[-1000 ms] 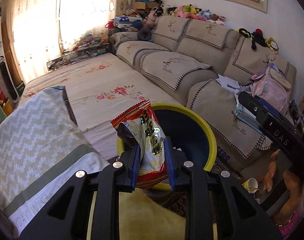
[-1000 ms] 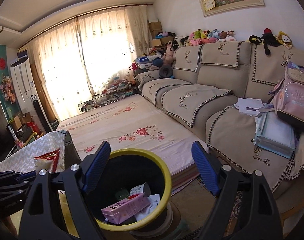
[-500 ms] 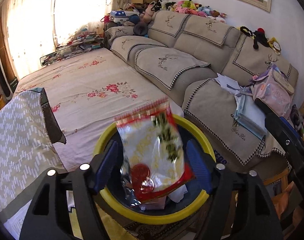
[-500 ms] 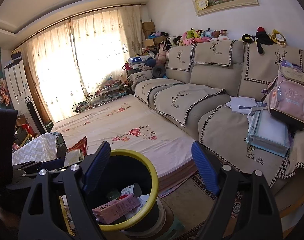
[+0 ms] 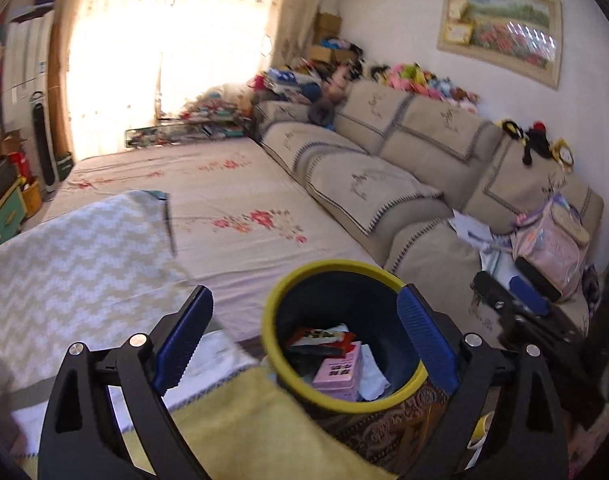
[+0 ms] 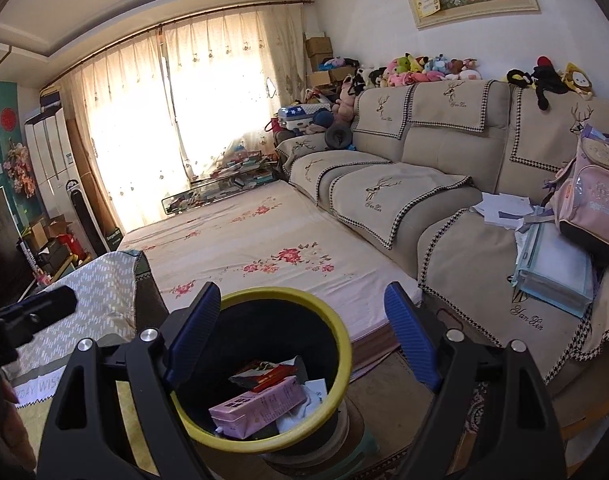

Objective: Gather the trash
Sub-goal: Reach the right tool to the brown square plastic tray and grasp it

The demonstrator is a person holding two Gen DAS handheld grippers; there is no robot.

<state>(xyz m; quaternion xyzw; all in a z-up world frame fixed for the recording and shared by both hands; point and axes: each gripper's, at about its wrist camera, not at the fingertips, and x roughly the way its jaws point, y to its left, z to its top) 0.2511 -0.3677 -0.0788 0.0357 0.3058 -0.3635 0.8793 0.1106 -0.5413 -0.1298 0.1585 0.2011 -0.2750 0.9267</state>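
Observation:
A dark trash bin with a yellow rim (image 5: 270,312) stands on the floor by the bed; it also shows in the right wrist view (image 6: 344,344). Inside lie a red snack wrapper (image 5: 320,338), a pink box (image 5: 338,370) and white paper. The wrapper (image 6: 270,374) and pink box (image 6: 258,406) show in the right wrist view too. My left gripper (image 5: 304,340) is open and empty above the bin's left side. My right gripper (image 6: 300,340) is open and empty above the bin.
A bed with a floral sheet (image 5: 232,208) lies behind the bin, a zigzag blanket (image 5: 64,264) at left. A beige sofa (image 6: 424,184) with a pink backpack (image 6: 596,200) and papers stands at right. A yellow cloth (image 5: 256,432) lies under my left gripper.
My left gripper opened and let go of the red snack wrapper, which dropped into the bin. The left gripper then swung left and up. The right gripper stayed open over the bin.

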